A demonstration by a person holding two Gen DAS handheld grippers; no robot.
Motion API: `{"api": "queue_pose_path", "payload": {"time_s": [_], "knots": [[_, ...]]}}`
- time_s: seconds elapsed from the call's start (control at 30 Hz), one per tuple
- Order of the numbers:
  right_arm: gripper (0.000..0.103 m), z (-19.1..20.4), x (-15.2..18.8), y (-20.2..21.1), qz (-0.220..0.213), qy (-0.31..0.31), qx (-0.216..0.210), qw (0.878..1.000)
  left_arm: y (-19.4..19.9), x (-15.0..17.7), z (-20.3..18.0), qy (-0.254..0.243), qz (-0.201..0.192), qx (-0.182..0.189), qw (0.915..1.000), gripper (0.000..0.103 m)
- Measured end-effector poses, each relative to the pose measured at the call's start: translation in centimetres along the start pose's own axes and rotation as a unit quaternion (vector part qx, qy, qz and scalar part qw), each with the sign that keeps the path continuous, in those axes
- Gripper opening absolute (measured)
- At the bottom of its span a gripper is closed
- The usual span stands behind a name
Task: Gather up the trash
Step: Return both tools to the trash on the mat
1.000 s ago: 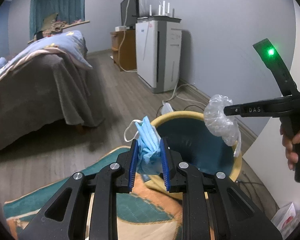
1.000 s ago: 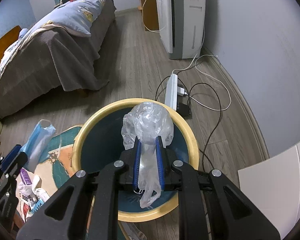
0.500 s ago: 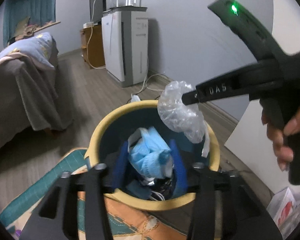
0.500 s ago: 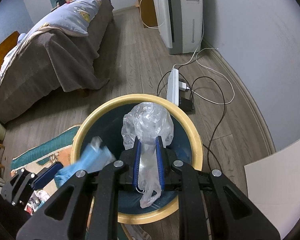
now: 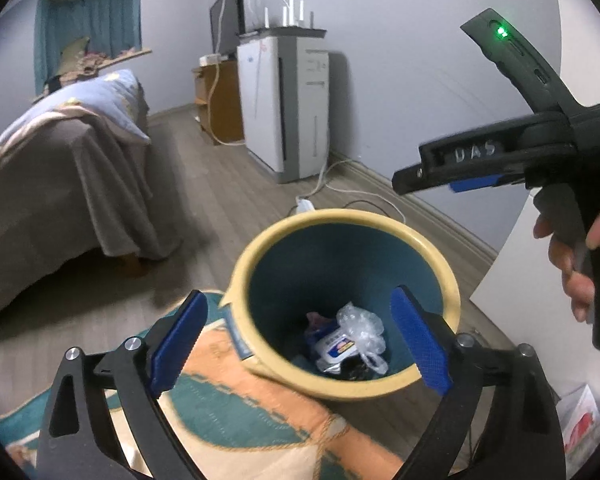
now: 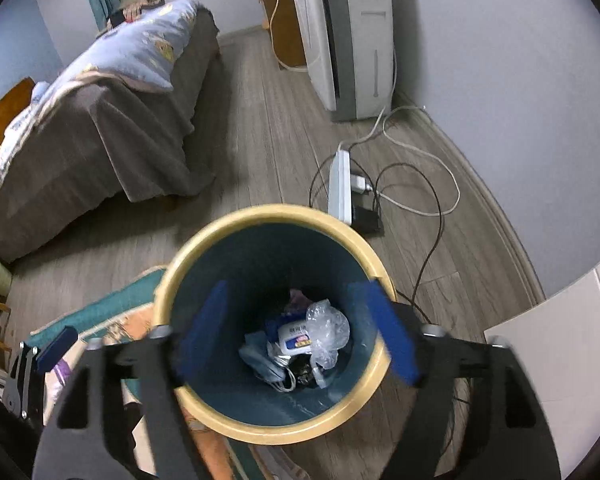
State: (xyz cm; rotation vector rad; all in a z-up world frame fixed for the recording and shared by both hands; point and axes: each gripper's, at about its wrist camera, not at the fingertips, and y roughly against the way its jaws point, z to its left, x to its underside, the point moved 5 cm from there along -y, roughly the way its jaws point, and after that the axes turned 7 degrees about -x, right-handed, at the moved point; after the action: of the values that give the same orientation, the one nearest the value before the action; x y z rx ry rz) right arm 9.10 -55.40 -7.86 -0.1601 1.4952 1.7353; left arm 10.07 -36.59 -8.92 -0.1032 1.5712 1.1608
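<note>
A round bin with a yellow rim (image 5: 440, 258) (image 6: 364, 396) and teal inside stands on the floor. At its bottom lie a clear plastic bag (image 5: 362, 326) (image 6: 326, 330), a blue face mask (image 6: 260, 354) and a small white packet (image 6: 296, 338). My left gripper (image 5: 300, 344) is open and empty over the bin's near edge. My right gripper (image 6: 296, 332) is open and empty directly above the bin mouth; it also shows in the left wrist view (image 5: 432, 172), above and to the right of the bin.
A patterned orange and teal rug (image 5: 240, 412) lies beside the bin. A bed with a grey cover (image 5: 60, 184) stands left. A white air purifier (image 5: 288, 100), a power strip (image 6: 340, 180) and loose cables (image 6: 416, 176) lie by the wall. A white panel (image 6: 548, 360) is at right.
Both grippers opened. The face mask dropped from the left gripper and the plastic bag from the right gripper; both now lie at the bottom of the bin.
</note>
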Motion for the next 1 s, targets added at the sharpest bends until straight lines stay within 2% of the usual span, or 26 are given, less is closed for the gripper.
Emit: {"api": "queue_pose_path", "payload": {"time_s": [0.13, 0.3, 0.53, 0.63, 0.83, 1.0], "knots": [[0.091, 1.8, -0.3, 1.6, -0.014, 0.006, -0.008, 1.000, 2.5, 0.2, 1.4, -0.006, -0.001, -0.030, 0.9995, 0.093], [0.094, 5.0, 0.0, 3.8, -0.027, 0.033, -0.018, 0.999, 6.5, 0.7, 3.8, -0.001, -0.004, -0.067, 0.9978, 0.094], [0.097, 10.4, 1.6, 6.4, -0.036, 0.057, -0.061, 0.996, 12.2, 1.5, 8.0, 0.041, -0.015, -0.108, 0.9932, 0.095], [0.097, 13.0, 2.8, 6.6, -0.030, 0.076, -0.071, 0.994, 14.9, 2.5, 10.5, 0.067, -0.015, -0.132, 0.9888, 0.095], [0.097, 18.0, 5.4, 5.5, -0.008, 0.112, -0.079, 0.991, 18.8, 5.2, 14.7, 0.088, -0.006, -0.188, 0.9783, 0.096], [0.097, 22.3, 8.2, 2.7, 0.036, 0.160, -0.078, 0.983, 19.7, 9.0, 17.7, 0.110, 0.037, -0.215, 0.9698, 0.096]]}}
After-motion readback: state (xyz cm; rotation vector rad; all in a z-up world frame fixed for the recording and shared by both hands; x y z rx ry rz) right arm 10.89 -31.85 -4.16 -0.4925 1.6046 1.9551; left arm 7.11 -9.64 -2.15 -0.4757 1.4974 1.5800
